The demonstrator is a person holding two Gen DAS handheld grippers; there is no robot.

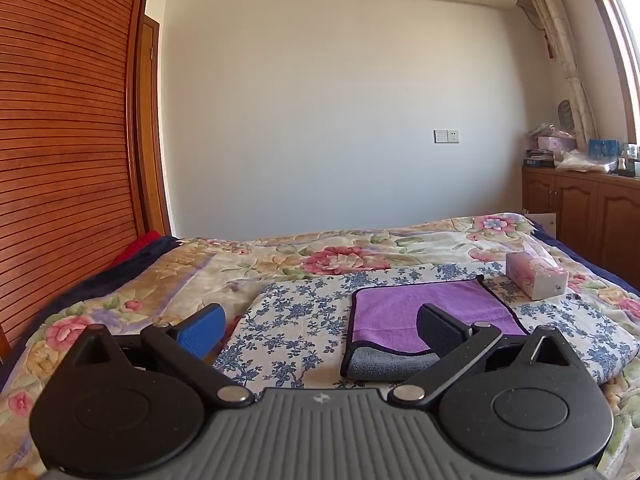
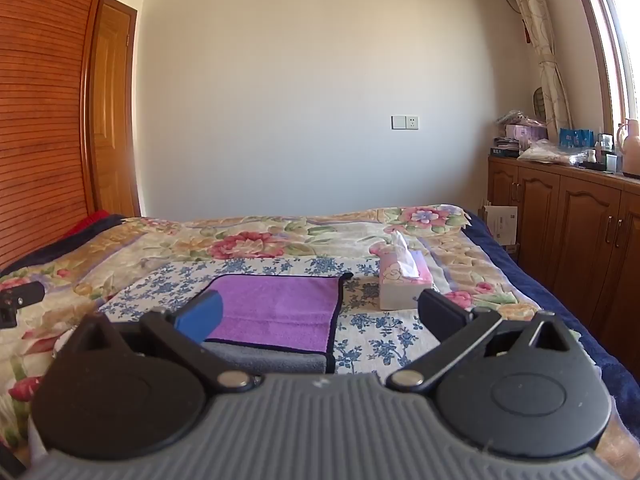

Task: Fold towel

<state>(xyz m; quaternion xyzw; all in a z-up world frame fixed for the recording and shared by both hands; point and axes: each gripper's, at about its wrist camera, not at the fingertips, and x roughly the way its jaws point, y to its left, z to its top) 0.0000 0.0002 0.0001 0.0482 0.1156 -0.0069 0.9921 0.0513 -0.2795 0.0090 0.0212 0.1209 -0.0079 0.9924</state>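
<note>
A purple towel (image 1: 416,312) with a dark border lies on a blue-flowered cloth (image 1: 304,320) on the bed, its near edge turned up to show the grey underside (image 1: 384,364). My left gripper (image 1: 320,330) is open and empty above the cloth, with the towel in front of its right finger. In the right wrist view the towel (image 2: 280,312) lies ahead and left of centre. My right gripper (image 2: 320,316) is open and empty, its blue left finger (image 2: 200,316) over the towel's left part.
A pink tissue box (image 1: 536,274) stands just right of the towel, and it also shows in the right wrist view (image 2: 402,280). The bed has a floral quilt (image 2: 280,232). A wooden wardrobe (image 1: 68,160) is on the left, and wooden cabinets (image 2: 568,224) on the right.
</note>
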